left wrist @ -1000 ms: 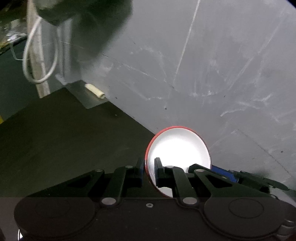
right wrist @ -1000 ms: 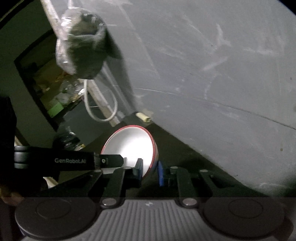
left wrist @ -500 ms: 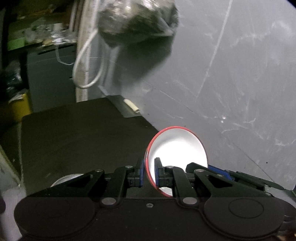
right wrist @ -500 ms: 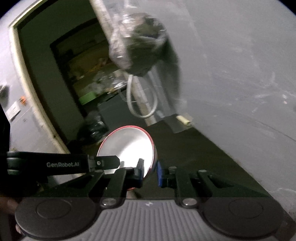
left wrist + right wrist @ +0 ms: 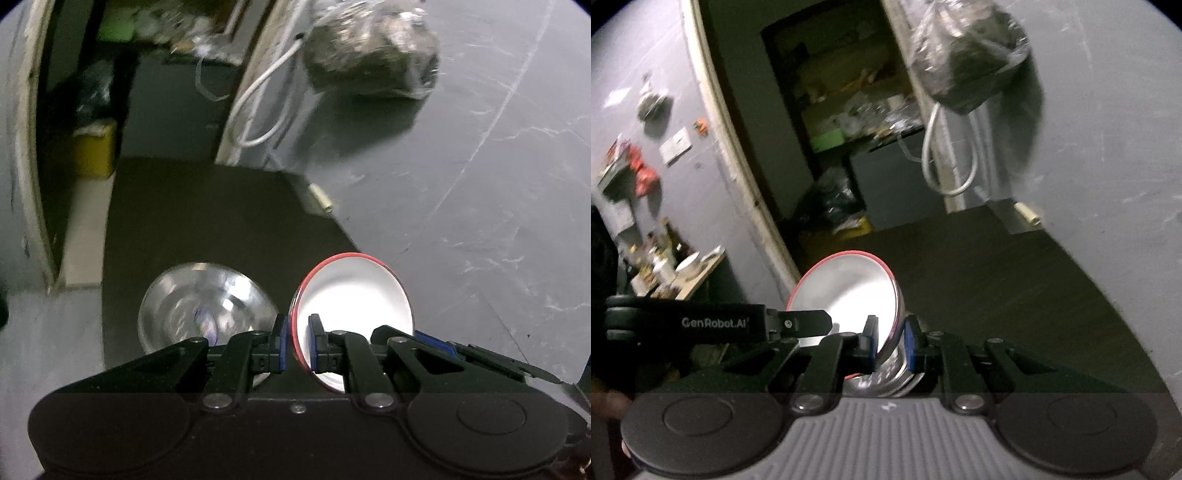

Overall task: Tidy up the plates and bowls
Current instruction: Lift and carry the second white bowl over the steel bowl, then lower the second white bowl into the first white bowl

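Red-rimmed bowl (image 5: 354, 291), white inside, hangs tipped on its side between your two tools above the dark table (image 5: 207, 229). Your left tool (image 5: 297, 341) has its blue pads nearly together, pinched on the rim nearest that camera, one pad inside the bowl and one outside. Your right tool (image 5: 891, 343) is closed the same way on the opposite rim; from its view the bowl (image 5: 849, 288) shows its pale inside and shiny metal outer wall. The left tool's long black finger crosses the right wrist view, carrying the white lettering "GenRobot.AI" (image 5: 714, 322).

Down on the table, just left of the held bowl in the left wrist view, sits a clear glass bowl (image 5: 203, 302), blurred, partly hidden behind your left tool's linkage. A grey, scratched wall (image 5: 480, 166) runs along the table's far side. A plastic bag (image 5: 373, 55) of dark contents hangs against it, with a loop of white cable (image 5: 266, 110) beside it. At the table's back corner lies a small pale cylinder (image 5: 320, 195). Beyond a doorway, a cluttered dim room holds a yellow box (image 5: 92, 151); other labels there are too blurred to read.
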`<state>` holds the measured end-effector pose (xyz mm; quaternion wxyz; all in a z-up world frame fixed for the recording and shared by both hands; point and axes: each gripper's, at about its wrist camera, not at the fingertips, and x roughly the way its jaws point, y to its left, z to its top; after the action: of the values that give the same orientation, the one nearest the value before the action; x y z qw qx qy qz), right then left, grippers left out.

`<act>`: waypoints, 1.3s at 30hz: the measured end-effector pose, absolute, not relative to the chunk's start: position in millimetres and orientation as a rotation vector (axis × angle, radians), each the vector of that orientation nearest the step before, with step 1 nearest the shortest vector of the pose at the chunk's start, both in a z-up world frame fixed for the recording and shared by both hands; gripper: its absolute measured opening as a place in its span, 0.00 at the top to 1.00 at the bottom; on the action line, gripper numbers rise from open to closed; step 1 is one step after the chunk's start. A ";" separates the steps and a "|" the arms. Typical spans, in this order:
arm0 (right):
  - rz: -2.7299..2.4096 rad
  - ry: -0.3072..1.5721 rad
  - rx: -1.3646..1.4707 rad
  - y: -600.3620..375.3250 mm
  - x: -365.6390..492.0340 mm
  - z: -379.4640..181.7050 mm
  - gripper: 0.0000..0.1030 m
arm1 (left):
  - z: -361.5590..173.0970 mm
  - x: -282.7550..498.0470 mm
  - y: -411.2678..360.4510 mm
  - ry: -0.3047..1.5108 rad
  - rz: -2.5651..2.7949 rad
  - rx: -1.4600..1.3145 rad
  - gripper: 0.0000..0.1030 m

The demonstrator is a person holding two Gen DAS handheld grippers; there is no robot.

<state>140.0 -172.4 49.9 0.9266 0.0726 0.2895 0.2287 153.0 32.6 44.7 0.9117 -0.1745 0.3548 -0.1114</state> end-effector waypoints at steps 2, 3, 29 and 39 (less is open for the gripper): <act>0.486 0.618 0.134 -170.9 132.7 48.5 0.84 | 39.4 146.5 36.8 0.755 -0.225 -0.389 0.89; 0.492 0.631 0.132 -171.2 129.8 47.8 0.84 | 37.2 143.0 37.2 0.764 -0.225 -0.396 0.89; 0.493 0.920 -0.040 -137.4 92.4 8.7 0.84 | -27.8 85.5 45.0 1.014 -0.178 -0.438 0.88; 0.498 0.989 -0.079 -131.0 110.7 1.5 0.84 | -35.7 94.9 45.4 1.097 -0.174 -0.460 0.86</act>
<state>110.7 -131.0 1.5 0.8498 -0.0374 0.4697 0.2362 94.9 45.4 -35.7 0.8248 -0.2164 0.5159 -0.0820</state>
